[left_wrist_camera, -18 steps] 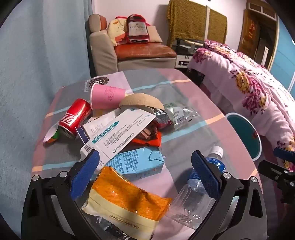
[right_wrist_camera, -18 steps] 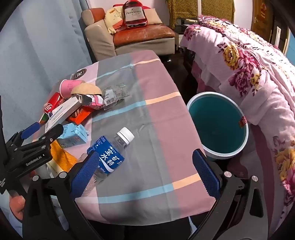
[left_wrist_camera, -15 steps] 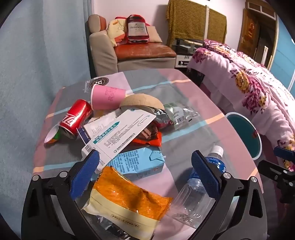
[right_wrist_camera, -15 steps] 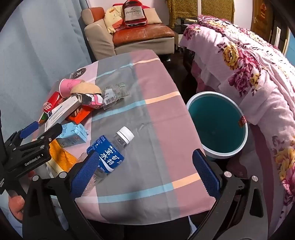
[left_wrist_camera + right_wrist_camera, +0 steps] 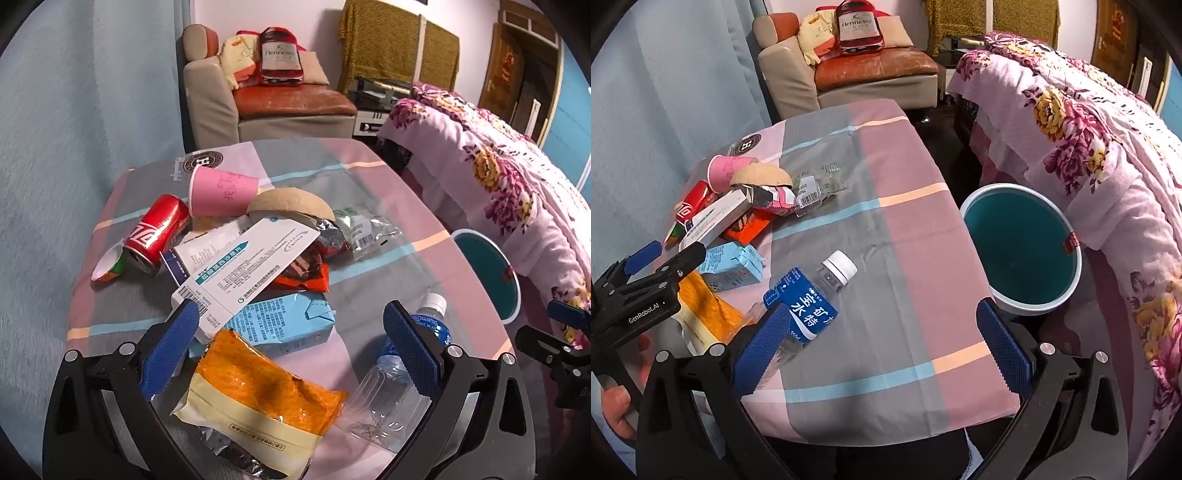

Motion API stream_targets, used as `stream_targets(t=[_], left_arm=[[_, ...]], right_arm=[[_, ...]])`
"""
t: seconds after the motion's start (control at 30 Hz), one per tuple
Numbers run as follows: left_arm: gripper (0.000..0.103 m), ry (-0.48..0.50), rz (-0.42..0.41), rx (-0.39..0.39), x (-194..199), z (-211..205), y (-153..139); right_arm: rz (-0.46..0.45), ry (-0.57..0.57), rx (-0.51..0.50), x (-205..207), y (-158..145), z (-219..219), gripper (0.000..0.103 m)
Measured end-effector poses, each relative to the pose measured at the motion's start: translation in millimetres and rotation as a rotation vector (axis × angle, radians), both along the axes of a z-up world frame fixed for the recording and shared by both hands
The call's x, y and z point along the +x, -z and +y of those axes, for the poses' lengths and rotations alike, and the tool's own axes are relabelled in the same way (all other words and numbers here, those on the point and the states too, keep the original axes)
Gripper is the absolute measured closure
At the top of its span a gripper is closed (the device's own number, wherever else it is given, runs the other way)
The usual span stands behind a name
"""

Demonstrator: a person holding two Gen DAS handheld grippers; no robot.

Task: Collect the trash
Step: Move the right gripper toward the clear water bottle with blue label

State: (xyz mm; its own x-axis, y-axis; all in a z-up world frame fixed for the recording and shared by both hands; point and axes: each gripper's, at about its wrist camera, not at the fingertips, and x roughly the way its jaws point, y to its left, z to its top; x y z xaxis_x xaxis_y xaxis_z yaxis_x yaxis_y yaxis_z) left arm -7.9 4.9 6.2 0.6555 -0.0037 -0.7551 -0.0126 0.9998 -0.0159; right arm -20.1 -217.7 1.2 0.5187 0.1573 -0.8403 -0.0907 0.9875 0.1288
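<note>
A heap of trash lies on the plaid tablecloth (image 5: 908, 206). It holds an orange snack packet (image 5: 266, 398), a light-blue carton (image 5: 280, 321), a white medicine box (image 5: 251, 273), a red can (image 5: 159, 232) and a pink paper cup (image 5: 221, 192). My left gripper (image 5: 291, 332) hovers open over the orange packet without touching it. A clear water bottle (image 5: 812, 299) with a blue label lies on its side by my right gripper's left finger. That right gripper (image 5: 882, 332) is open and holds nothing. A teal bin (image 5: 1019, 254) stands on the floor to the table's right.
A bed with a pink floral cover (image 5: 1089, 140) runs along the right, close to the bin. A sofa (image 5: 871, 70) sits behind the table and a blue curtain (image 5: 665, 92) hangs on the left. A hand (image 5: 617, 406) holds the left gripper (image 5: 670, 254).
</note>
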Motion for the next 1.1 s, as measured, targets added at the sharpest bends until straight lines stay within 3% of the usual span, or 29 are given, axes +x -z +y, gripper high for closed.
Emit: stream_targets(t=[1.1], left_arm=[[0.003,0.023,0.025,0.004,2.9,2.4,8.1]], right_arm=[[0.031,-0.035,-0.016,3.8,-2.6,16.2,0.006]])
